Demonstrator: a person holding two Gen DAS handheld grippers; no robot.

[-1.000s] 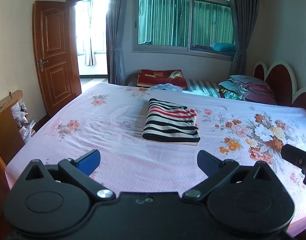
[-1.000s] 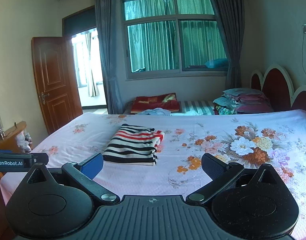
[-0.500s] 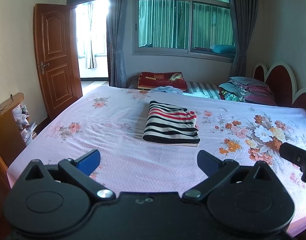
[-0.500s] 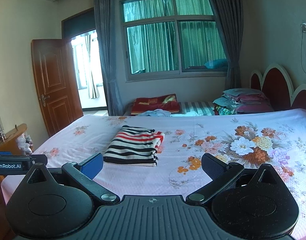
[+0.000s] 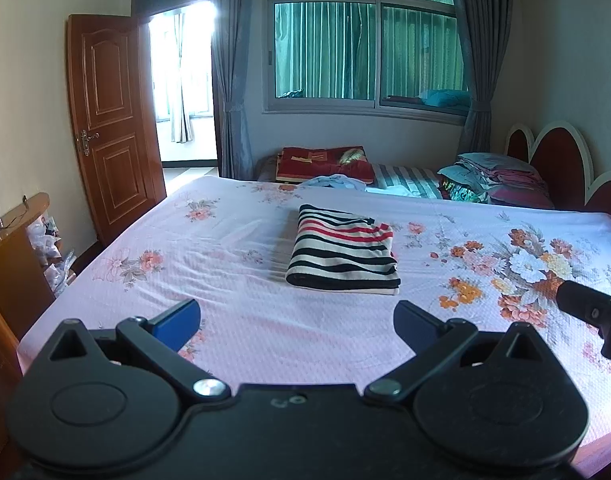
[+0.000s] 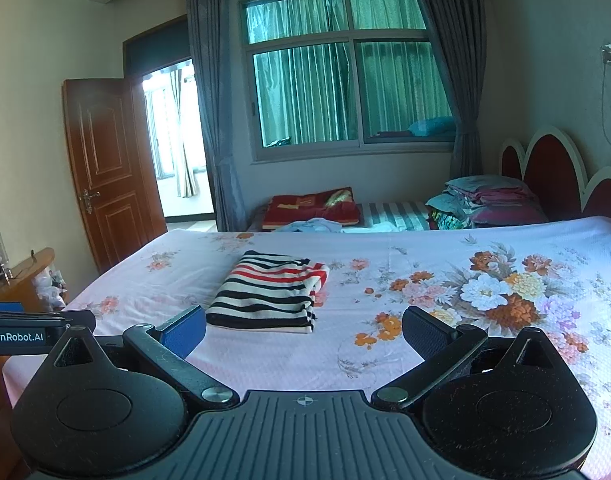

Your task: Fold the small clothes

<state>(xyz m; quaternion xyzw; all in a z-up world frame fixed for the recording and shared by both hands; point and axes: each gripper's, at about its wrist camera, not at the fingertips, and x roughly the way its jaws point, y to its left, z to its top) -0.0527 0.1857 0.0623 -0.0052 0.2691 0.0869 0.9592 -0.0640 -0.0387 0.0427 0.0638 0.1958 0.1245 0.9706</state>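
A small striped garment [image 5: 342,252], black, white and red, lies folded in a neat rectangle on the pink floral bed sheet [image 5: 225,248]. It also shows in the right wrist view [image 6: 270,294]. My left gripper [image 5: 297,320] is open and empty, held back from the garment above the bed's near edge. My right gripper [image 6: 303,326] is open and empty, also short of the garment, to its right. The right gripper's body shows at the left wrist view's right edge [image 5: 589,308]. The left gripper's body shows at the right wrist view's left edge [image 6: 21,334].
A second low bed [image 5: 401,178] behind holds a red blanket [image 5: 325,162], a light blue cloth [image 5: 333,182] and stacked bedding [image 5: 493,178]. A scalloped headboard [image 5: 553,160] stands right. A wooden door [image 5: 105,132] and a wooden desk [image 5: 9,248] stand left.
Both grippers have drawn back and risen slightly, so the bed and garment look a little farther away. The garment has not moved. Both grippers stay open.
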